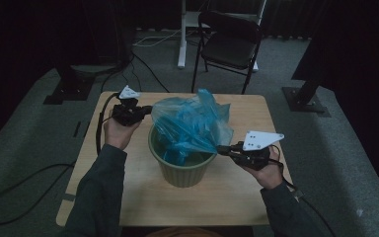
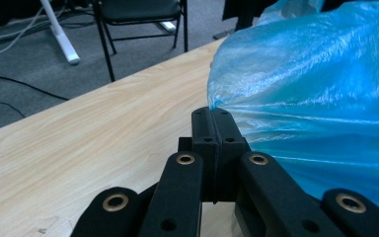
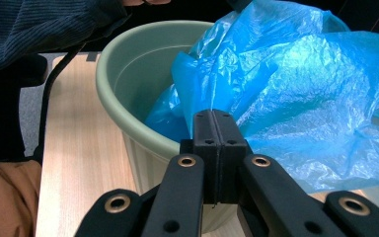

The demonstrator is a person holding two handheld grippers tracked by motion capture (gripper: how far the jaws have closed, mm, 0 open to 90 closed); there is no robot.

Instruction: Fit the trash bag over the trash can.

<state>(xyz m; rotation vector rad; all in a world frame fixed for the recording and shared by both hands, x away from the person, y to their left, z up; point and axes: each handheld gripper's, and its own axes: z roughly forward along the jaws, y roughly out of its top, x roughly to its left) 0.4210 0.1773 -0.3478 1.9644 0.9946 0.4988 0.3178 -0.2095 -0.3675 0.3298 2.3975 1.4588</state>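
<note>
Jaws of the left gripper (image 1: 145, 109) and right gripper (image 1: 220, 148) are both clamped on opposite edges of the blue plastic bag (image 1: 192, 123), which sits partly inside the green bin (image 1: 182, 173) on the wooden table (image 1: 227, 197).

You work in a dim room with grey carpet (image 1: 24, 148) underfoot. Beyond your wooden desk (image 1: 138, 192) stands a black folding chair (image 1: 229, 44), with cables (image 1: 145, 42) trailing far left.
</note>
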